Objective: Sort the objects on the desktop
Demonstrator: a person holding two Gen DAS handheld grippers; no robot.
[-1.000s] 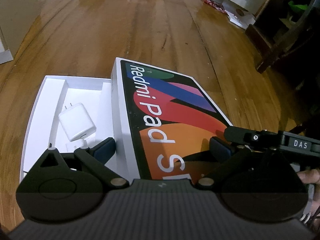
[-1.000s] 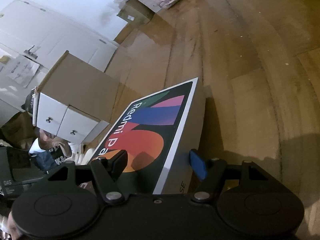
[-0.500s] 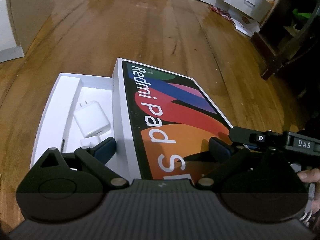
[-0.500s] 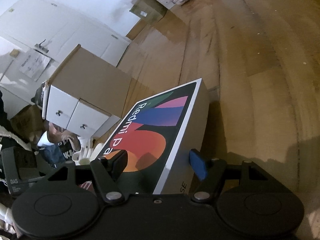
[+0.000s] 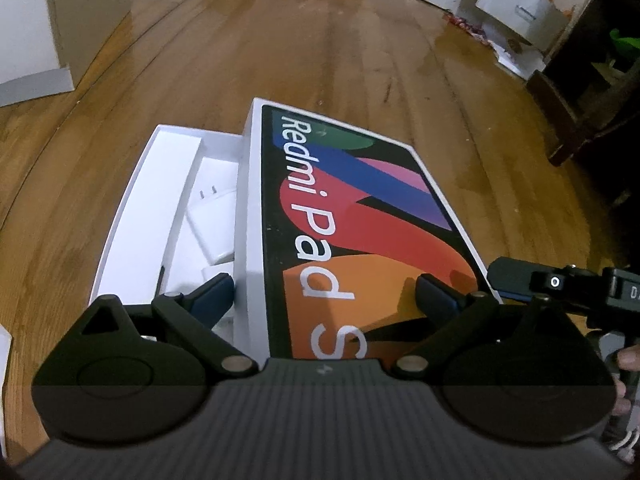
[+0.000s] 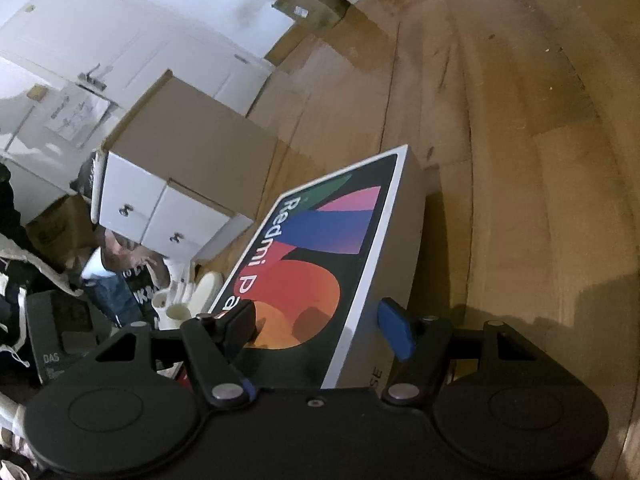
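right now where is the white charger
In the left wrist view, the white charger lies in the open white box tray on the wooden floor, left of the Redmi Pad lid and ahead of the left hand-held gripper.

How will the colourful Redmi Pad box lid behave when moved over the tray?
The colourful printed Redmi Pad box lid looks rigid: edges stay straight. Probably light, being hollow cardboard. Its glossy top may slip between the left gripper fingers.

Box lid black, white-bordered, multicoloured swirls; tray white; floor brown.
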